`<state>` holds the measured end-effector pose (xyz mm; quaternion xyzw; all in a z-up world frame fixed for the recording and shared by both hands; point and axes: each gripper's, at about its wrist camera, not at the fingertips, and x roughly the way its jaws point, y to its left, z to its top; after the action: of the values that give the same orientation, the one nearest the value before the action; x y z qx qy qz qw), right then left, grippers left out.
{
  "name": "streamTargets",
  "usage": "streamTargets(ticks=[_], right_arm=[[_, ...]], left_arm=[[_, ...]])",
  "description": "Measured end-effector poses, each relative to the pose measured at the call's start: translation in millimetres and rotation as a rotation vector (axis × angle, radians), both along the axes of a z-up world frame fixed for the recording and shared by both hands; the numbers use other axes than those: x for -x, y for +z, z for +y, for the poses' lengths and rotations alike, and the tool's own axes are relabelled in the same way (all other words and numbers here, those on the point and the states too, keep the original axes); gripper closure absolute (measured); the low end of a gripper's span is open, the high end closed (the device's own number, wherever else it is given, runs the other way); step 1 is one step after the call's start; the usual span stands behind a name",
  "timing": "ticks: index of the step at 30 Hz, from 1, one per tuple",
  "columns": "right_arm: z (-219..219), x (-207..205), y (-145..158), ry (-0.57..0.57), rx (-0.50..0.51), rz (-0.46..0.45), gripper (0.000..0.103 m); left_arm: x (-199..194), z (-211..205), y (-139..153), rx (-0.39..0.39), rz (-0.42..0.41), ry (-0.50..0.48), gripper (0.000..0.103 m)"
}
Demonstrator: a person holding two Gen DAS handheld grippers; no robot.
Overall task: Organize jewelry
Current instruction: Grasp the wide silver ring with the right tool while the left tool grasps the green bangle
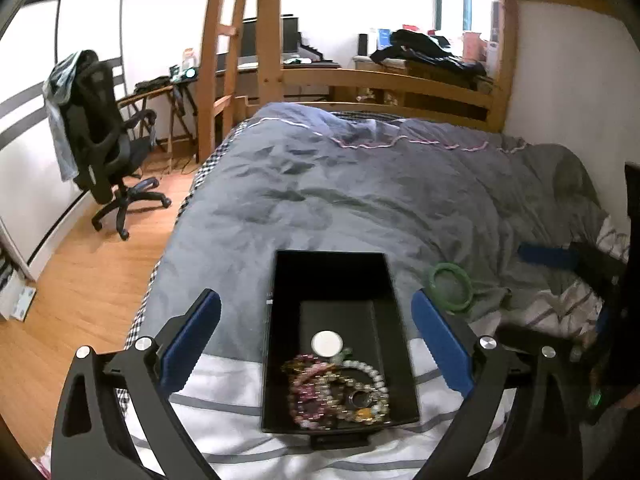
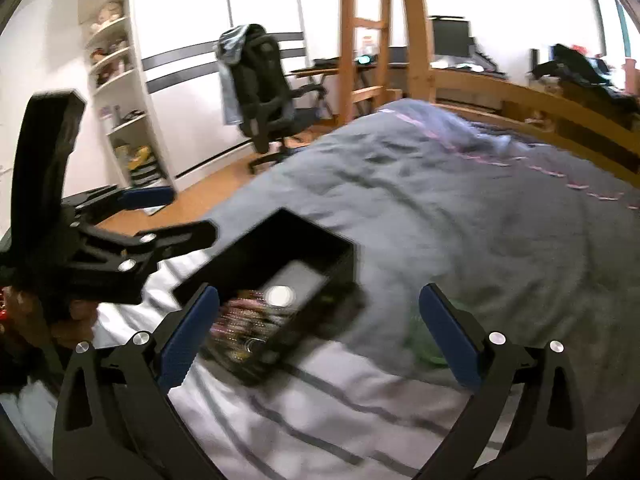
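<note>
Spreading wide in the foreground, left gripper [image 1: 316, 340] with blue pads [image 1: 192, 344] apart, straddling the box [image 1: 280, 340] without touching it. Spreading likewise, right gripper [image 2: 318, 338] with jaws apart and holding nothing, seen through a blurred right view. Lying beneath everything, bed [image 1: 360, 184] under a rumpled grey duvet, with a white striped sheet [image 1: 224, 384] at the near edge. Sitting on that sheet and duvet, black open box, between the left fingers. Heaping in the near end of the box, beaded bracelets [image 1: 340, 388] in pink, pearl and amber, tangled together. Resting just beyond the beads inside the box, a round white disc [image 1: 327, 343]. Lying on the duvet just right of the box, a green bangle [image 1: 452, 288], near the left gripper's right pad. Showing as a green smear beside the right gripper's right pad [image 2: 450, 336] in the right view, the bangle [image 2: 424, 344] again. Standing on the wooden floor to the left, a black chair [image 1: 104, 140].
</note>
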<state>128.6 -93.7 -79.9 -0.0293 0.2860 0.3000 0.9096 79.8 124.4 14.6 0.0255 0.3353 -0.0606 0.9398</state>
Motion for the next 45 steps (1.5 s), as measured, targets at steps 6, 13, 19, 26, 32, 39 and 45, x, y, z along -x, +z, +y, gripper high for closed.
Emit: streamTargets(ticks=[6,13,19,26,32,39,45], right_arm=[[-73.4,-9.9,9.9,-0.130,-0.011,0.001,0.004],[-126.7,-26.0,0.6,-0.231,-0.015,0.026,0.004],[-141.4,-38.4,-18.9,-0.262,-0.017,0.034,0.004],[-135.0,-65.3,-57.9,-0.196,0.068,0.082,0.061],[-123.7,-91.8,-103.0,-0.156,0.133,0.200,0.065],[-126.1,-102.7,-133.0,-0.180,0.159,0.316,0.065],[-120.7,-98.5,-133.4,-0.172,0.187,0.328,0.075]], left_arm=[[-0.8,-42.3,-1.0,-0.004,0.007,-0.078,0.008],[-4.6,-94.0,-14.1,-0.013,0.057,-0.188,0.008],[-18.5,-118.5,-27.6,-0.048,0.080,-0.232,0.008],[-59.3,-146.8,-56.3,-0.064,0.137,-0.298,0.024],[-88.9,-179.3,-93.6,-0.112,0.204,-0.341,0.037],[-112.0,-188.6,-121.0,-0.155,0.269,-0.298,0.037],[-118.0,-180.6,-133.4,-0.159,0.294,-0.250,0.035]])
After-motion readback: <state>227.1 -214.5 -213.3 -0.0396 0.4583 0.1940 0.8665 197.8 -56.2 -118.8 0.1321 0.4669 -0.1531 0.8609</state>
